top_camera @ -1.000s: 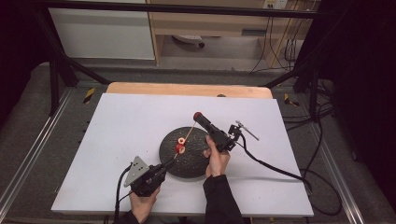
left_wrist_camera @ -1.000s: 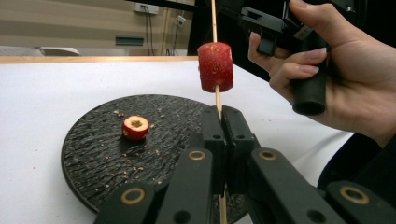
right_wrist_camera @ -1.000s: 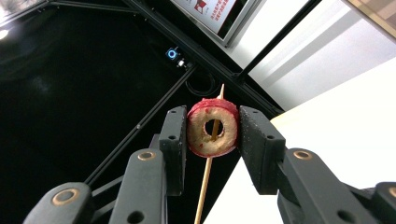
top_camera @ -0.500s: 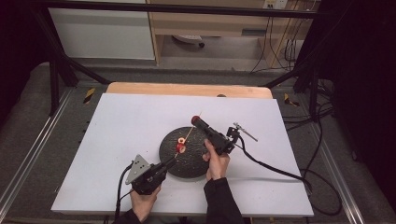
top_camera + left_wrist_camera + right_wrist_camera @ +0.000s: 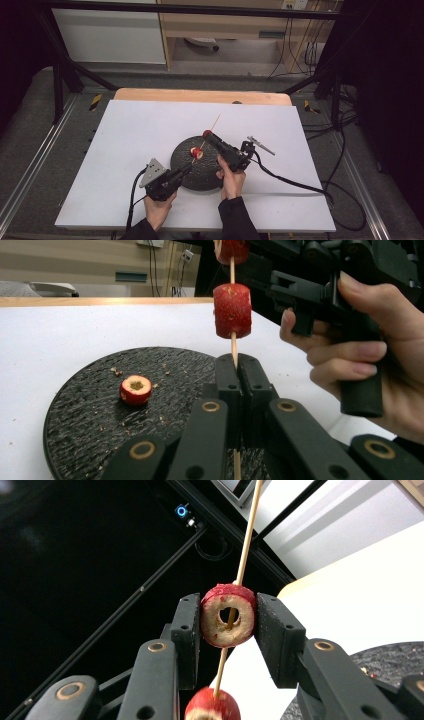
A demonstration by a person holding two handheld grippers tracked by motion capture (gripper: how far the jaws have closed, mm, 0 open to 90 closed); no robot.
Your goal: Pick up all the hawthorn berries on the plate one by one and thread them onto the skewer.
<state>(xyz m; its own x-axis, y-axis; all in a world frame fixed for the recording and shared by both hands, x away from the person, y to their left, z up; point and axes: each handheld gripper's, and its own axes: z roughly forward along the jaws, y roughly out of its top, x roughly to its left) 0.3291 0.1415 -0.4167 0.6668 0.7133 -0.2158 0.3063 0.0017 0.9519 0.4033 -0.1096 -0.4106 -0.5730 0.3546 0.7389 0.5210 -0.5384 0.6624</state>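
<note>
A thin wooden skewer [image 5: 212, 126] stands tilted over the round black plate [image 5: 210, 177]. My left gripper [image 5: 186, 170] is shut on the skewer's lower end [image 5: 234, 347]. One red fruit piece [image 5: 232, 310] sits threaded partway up the stick. Higher up, my right gripper [image 5: 206, 134] is shut on a second red ring-shaped piece [image 5: 228, 615], and the skewer [image 5: 247, 535] passes through its hollow centre. The threaded piece [image 5: 212, 706] shows below it. A third cored piece [image 5: 135, 389] lies loose on the plate [image 5: 75, 410].
The plate rests on a white table top [image 5: 125, 140] with a wooden strip [image 5: 200, 95] along its far edge. A black cable [image 5: 295, 182] trails right from the right gripper. Black frame bars [image 5: 65, 75] stand behind the table.
My right gripper has shifted slightly down and left along the skewer, with the red piece in it. The left gripper has stayed put.
</note>
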